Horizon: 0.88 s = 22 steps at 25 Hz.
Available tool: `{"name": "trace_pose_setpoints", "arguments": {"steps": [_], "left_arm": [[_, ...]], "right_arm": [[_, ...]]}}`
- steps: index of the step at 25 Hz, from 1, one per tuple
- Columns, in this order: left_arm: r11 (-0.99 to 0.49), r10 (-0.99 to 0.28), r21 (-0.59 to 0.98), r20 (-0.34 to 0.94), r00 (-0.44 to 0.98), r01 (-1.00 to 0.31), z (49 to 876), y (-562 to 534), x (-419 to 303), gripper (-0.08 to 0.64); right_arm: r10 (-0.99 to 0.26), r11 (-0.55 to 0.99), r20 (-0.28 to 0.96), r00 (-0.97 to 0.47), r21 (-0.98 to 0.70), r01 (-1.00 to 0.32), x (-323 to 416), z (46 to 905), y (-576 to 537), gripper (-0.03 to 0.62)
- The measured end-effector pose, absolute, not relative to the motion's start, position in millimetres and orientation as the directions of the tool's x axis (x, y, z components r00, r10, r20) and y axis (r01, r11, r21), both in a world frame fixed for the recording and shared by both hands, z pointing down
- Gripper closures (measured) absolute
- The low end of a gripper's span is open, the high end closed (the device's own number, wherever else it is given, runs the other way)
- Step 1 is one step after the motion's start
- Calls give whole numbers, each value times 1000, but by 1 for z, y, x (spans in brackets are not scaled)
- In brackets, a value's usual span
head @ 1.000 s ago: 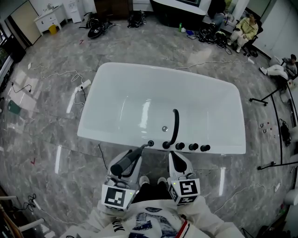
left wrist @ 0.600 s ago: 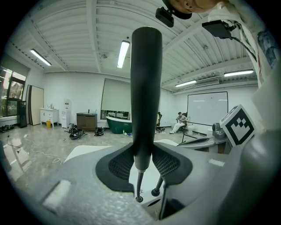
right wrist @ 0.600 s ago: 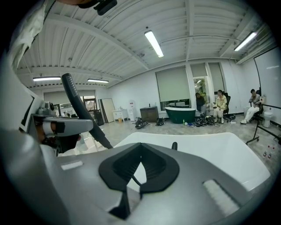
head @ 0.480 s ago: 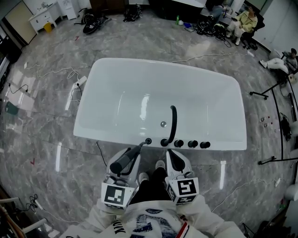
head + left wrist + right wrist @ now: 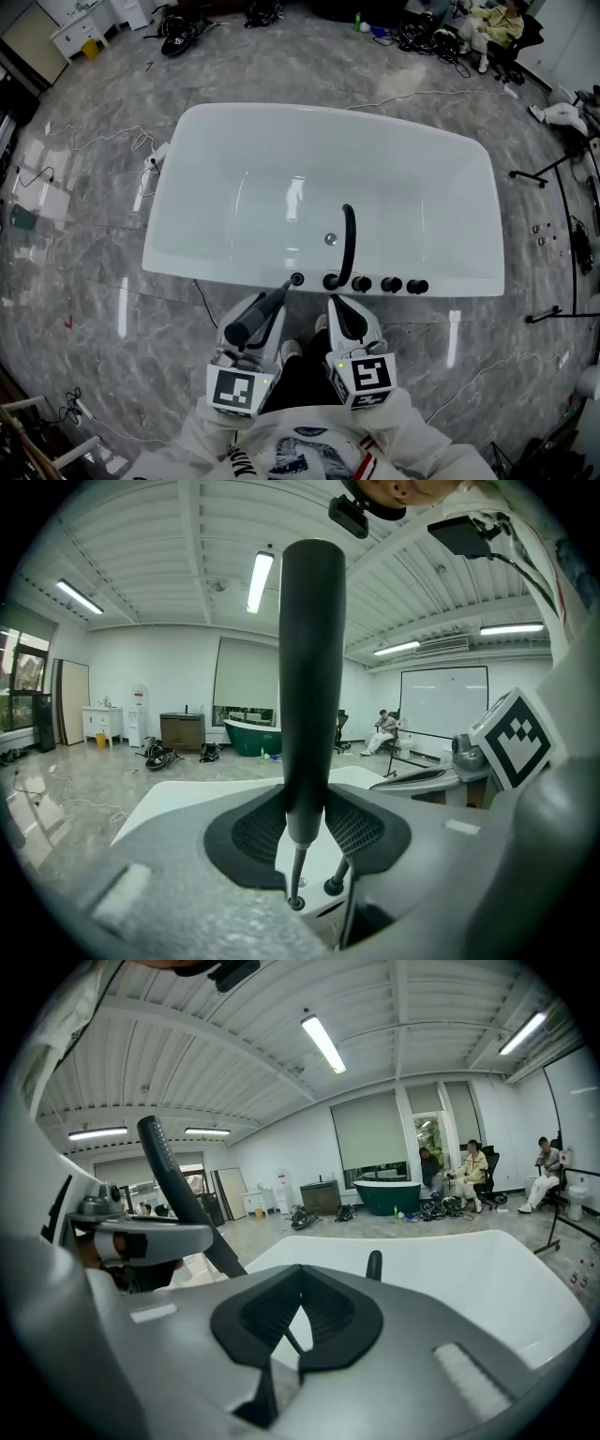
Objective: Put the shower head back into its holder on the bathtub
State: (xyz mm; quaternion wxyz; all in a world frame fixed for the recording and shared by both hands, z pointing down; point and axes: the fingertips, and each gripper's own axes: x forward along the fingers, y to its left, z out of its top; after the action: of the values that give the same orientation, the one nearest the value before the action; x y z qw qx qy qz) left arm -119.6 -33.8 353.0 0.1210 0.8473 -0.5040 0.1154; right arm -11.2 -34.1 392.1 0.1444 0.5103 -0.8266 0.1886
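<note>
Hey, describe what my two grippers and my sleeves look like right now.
The left gripper and right gripper have light grey, tapering bodies with black, mesh-textured pads inside the jaws. Each carries a cube with black-and-white square markers at its rear. The sleeves are white; the top bears dark print and a red stripe.

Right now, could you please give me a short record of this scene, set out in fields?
Left gripper: shut on the shower head
Right gripper: shut, empty
Shower head: tilted, thin end at the holder
Holder: black ring on the bathtub near rim, left of the spout
Knobs: in a row, right of the spout
</note>
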Motion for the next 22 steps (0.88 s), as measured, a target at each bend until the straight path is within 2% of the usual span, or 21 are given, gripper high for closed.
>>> {"name": "trace_pose_setpoints", "arguments": {"steps": [22], "left_arm": [[-482,-787,105,386,482,-870,428,-54,-101,421]], "right_arm": [[-754,389,483,-446,-220,-895,-13,457,-44,586]]}}
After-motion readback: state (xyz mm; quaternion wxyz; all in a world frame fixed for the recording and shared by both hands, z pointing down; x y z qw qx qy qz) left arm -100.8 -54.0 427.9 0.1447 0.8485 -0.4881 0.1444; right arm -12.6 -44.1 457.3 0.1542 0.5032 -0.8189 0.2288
